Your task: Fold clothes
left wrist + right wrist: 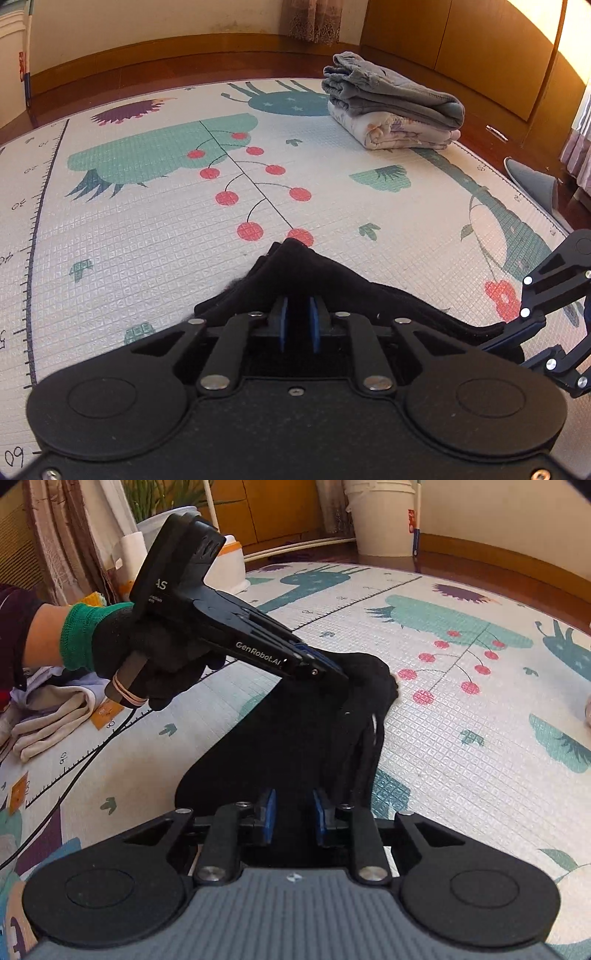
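A black garment [332, 277] is stretched between both grippers just above the play mat [147, 229]. My left gripper [297, 321] is shut on one bunched corner, its blue pads close together. In the right wrist view a gloved hand [147, 653] holds that left gripper [332, 666], which pinches the garment's [306, 731] far top end. My right gripper [294, 812] is closed on the near end, with thick black cloth filling the gap between its pads. It shows at the right edge of the left wrist view as the right gripper [511, 334].
A stack of folded clothes [391, 107], grey on top of floral white, sits at the mat's far right. A grey slipper [532, 184] lies off the mat. Unfolded light clothes [48, 709] lie at the left, near a black cable [74, 786]. A white bucket [380, 517] stands behind.
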Demonstrator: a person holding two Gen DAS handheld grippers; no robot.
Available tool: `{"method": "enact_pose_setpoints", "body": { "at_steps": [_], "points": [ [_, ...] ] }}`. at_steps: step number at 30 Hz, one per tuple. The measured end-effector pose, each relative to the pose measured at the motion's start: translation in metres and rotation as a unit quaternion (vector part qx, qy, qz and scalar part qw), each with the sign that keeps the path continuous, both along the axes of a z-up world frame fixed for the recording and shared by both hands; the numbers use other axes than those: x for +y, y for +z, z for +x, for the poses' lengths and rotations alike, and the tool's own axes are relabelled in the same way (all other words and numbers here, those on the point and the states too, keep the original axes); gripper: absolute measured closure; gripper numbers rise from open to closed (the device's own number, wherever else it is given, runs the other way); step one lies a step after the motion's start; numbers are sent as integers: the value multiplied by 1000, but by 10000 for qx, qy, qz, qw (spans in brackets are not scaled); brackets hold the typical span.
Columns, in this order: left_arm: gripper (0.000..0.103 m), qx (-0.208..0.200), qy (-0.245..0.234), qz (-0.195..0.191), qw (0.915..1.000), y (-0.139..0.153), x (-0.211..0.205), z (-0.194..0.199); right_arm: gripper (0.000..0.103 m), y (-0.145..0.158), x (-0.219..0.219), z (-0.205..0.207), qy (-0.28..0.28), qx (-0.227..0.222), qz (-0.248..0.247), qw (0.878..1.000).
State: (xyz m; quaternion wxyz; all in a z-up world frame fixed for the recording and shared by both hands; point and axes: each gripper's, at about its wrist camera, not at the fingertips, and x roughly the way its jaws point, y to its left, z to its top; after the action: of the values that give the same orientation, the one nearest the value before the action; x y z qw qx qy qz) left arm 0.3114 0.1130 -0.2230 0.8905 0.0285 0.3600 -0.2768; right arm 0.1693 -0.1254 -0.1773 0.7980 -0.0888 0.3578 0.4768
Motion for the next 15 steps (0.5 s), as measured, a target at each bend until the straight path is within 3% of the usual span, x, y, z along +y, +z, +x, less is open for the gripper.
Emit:
{"method": "enact_pose_setpoints", "body": {
  "at_steps": [1, 2, 3, 7, 10, 13, 15],
  "points": [
    [73, -136, 46, -112, 9998, 7, 4, -2, 75, 1, 4, -9, 185, -76, -23, 9998],
    [53, -204, 112, -218, 9995, 11, 9, -1, 73, 2, 8, -18, 369, -152, -46, 9992],
    [44, -183, 164, -249, 9994, 12, 13, 4, 69, 2, 10, -20, 391, -121, -73, 9991],
    [42, 194, 203, -71, 9996, -1, 24, 33, 68, -5, 11, -14, 193, 197, -190, 9994],
    [38, 814, 93, -390, 9959, -19, 29, 48, 70, -6, -2, 1, -161, 443, -166, 9988],
    [44, 1087, 97, -585, 9923, -23, 36, 44, 71, -8, -18, 14, -466, 567, -174, 9972],
    [57, 1253, 92, -636, 9900, -20, 42, 34, 71, -10, -28, 22, -644, 609, -211, 9958]
  ]
}}
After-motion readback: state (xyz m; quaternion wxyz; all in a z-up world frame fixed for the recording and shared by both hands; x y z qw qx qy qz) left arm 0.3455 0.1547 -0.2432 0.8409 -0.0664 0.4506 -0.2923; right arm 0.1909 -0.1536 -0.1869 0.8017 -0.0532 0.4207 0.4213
